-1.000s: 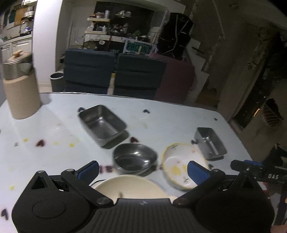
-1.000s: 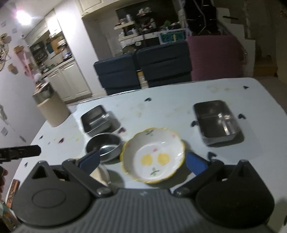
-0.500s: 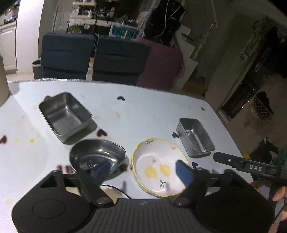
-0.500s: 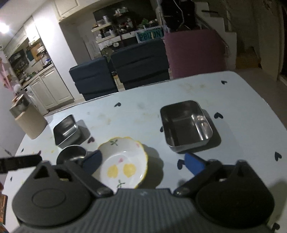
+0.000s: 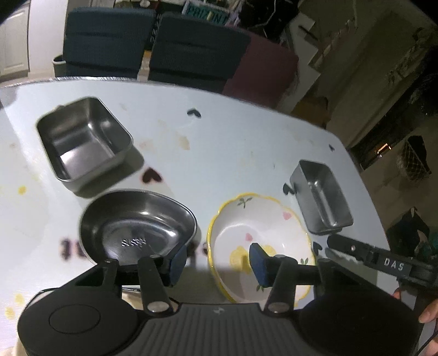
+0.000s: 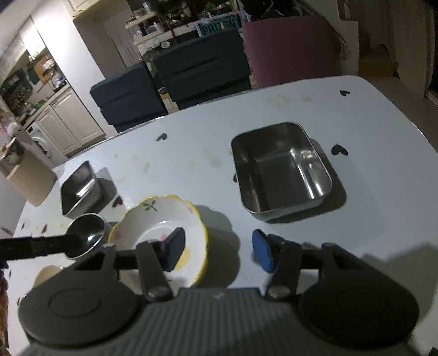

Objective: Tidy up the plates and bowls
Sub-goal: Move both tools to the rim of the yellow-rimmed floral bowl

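On the pale table (image 5: 219, 142), both half-open, closing grippers, left gripper (image 5: 217, 261) and right gripper (image 6: 219, 252), straddle the flowered bowl's (image 6: 156, 219) rim ungripped, apparently approaching a pickup; next, pads must pinch it.

Pale table (image 5: 224, 153), scattered dark heart marks (image 5: 193, 112) and stains. Two dark blue chairs (image 5: 197, 52) at far edge, maroon chair (image 6: 290, 46) beside them. Beige canister (image 6: 24, 175) at table's left edge. White kitchen cabinets (image 6: 63, 120), washing machine (image 6: 41, 139) behind. Teal sign (image 6: 219, 24) on cluttered shelving.
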Available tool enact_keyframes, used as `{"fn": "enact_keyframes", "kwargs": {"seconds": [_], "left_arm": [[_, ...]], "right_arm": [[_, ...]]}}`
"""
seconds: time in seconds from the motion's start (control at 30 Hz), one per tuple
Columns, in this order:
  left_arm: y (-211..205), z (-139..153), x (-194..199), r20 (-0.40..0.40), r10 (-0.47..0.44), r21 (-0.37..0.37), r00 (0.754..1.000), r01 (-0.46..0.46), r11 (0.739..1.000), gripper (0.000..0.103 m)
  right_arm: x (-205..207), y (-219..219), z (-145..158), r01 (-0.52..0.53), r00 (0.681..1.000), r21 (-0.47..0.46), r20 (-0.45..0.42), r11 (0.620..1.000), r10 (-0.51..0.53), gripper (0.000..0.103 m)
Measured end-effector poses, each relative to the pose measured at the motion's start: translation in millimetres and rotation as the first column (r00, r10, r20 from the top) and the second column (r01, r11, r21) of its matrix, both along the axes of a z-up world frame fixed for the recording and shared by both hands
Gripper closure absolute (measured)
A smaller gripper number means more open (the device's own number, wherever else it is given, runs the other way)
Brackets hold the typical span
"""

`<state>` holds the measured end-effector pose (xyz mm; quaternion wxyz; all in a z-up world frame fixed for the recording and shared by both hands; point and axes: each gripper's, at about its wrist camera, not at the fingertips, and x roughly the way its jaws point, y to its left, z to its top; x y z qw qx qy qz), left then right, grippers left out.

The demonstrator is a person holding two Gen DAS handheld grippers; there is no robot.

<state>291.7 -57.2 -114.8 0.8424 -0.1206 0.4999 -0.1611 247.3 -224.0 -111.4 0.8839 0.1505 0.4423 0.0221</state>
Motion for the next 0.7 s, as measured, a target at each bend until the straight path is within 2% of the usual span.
{"fn": "enact_keyframes", "kwargs": {"seconds": [0.17,0.3,0.4,0.47,0.63,0.7], "left_arm": [[-12,-16,11,-0.036,-0.017,0.019,0.999,0.018,1.000,0.054],[-19,-27,18,-0.065,-0.016,0.051,0.998,0.019,0.999,0.062],[-21,-34,21,-0.079,-0.022,0.057,0.997,0.027,0.998,0.068],[-22,-38,22,-0.086,-0.025,0.062,0.996,0.030,0.998,0.074],[-23,-45,27,-0.107,-0.021,0.071,0.994,0.029,0.997,0.077],[-24,-47,28,-0.109,-0.029,0.071,0.994,0.037,0.997,0.084]], "right_arm": [[12,5,-8,0.009,1.000,-0.006,-0.022,1.000,-0.009,0.042],[20,13,-17,-0.017,0.999,-0.018,-0.050,1.000,0.016,0.046],[26,18,-26,-0.030,0.996,-0.025,-0.080,0.999,0.028,0.055],[29,19,-33,-0.036,0.994,-0.022,-0.102,0.999,0.033,0.064],[34,20,-45,-0.034,0.990,-0.017,-0.135,0.999,0.032,0.070],[37,22,-51,-0.033,0.988,-0.006,-0.154,0.999,0.032,0.074]]}}
